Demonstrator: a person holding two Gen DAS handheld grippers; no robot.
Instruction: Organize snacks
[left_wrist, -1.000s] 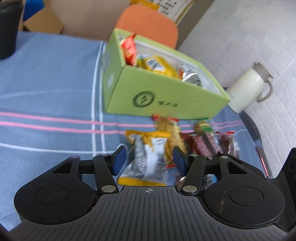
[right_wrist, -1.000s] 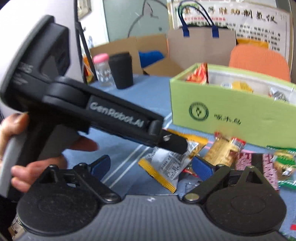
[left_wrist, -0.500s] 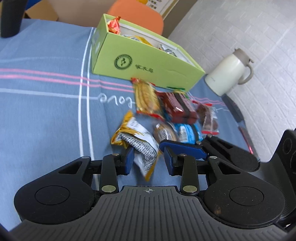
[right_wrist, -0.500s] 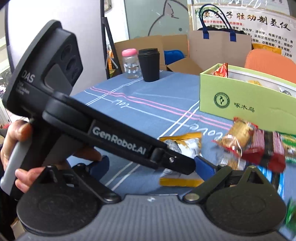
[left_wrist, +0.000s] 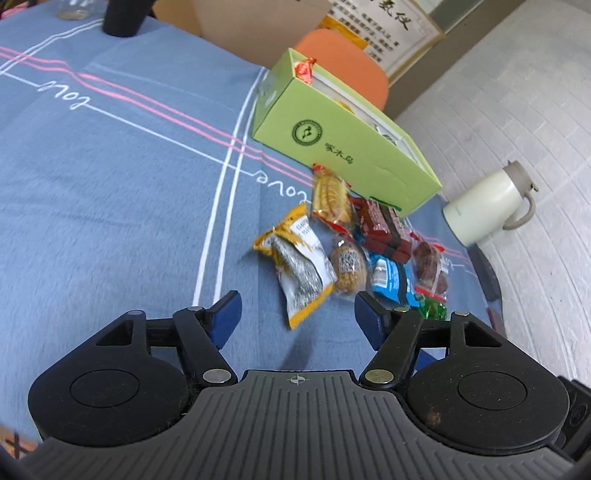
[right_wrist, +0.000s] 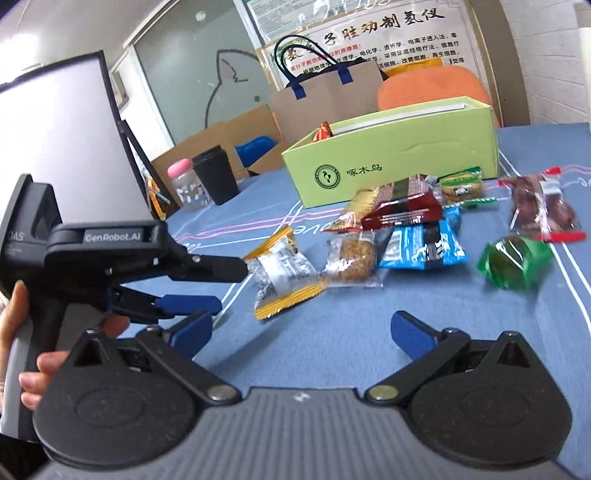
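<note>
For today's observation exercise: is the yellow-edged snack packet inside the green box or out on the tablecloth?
Out. The yellow-edged packet lies flat on the blue tablecloth, in front of the green box, beside other loose snacks.

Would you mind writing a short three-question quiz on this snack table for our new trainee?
1. True or false: the left gripper holds the yellow-edged snack packet.
2. Which snack lies nearest the right gripper's right finger? A) green wrapped candy B) blue packet C) dark red bar
3. Fill in: the loose snacks lie on the blue tablecloth in front of the ____ box.

Key: 1 false, its jaws are opening and empty; 2 A; 3 green.
</note>
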